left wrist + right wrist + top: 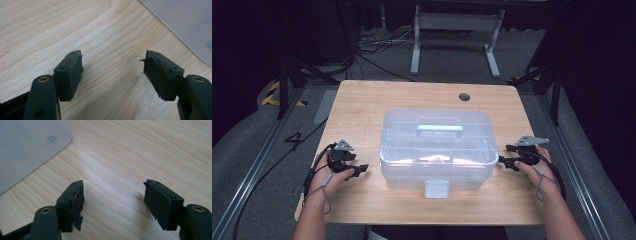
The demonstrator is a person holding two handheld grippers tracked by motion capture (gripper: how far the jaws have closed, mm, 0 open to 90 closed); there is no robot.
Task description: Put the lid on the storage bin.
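A clear plastic storage box (437,147) with a pale green handle on its lid and a front latch stands shut in the middle of the wooden table (362,100). My left gripper (362,168) rests just left of the box, open, with bare wood between its jaws. Its own view shows my left gripper (113,72) and a corner of the box (185,22) at the upper right. My right gripper (502,155) sits close to the box's right side, open and empty. In its view, my right gripper (113,200) has the box corner (27,147) at the upper left.
A round cable hole (464,96) is in the table's far right part. Beyond the table a grey desk frame (457,30) and loose cables lie on the floor. Metal rails run along both sides of the table.
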